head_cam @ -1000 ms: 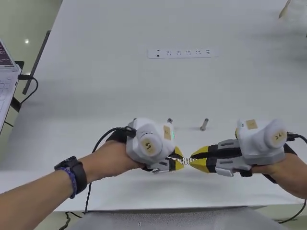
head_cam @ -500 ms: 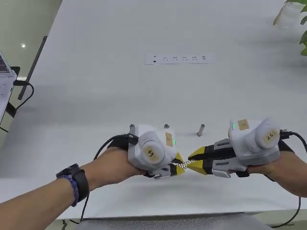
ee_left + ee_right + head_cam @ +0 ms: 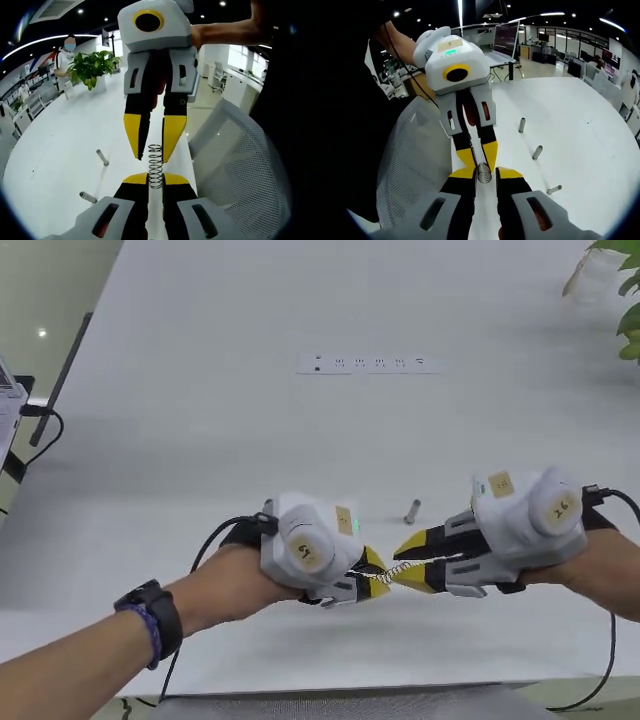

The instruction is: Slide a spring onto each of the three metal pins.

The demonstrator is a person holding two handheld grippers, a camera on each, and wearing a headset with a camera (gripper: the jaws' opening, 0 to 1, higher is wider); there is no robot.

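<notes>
So nothing much has moved: the left gripper [image 3: 374, 576] still pinches the thin pin [image 3: 473, 152], the right gripper [image 3: 402, 572] has its jaws either side of the spring [image 3: 156, 165] between the tips (can't tell if squeezing), so it's still mid-threading, with a spare pin [image 3: 411, 511] lying on the table [image 3: 300, 460] beyond.

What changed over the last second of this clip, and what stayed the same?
The right gripper has risen slightly over the table, so the spring between the two grippers now slopes up toward it instead of lying level. The rest of the shift is headset camera motion. Unchanged: the left gripper keeps hold of the spring's other end, the jaws meet tip to tip, and the pin lies untouched.
</notes>
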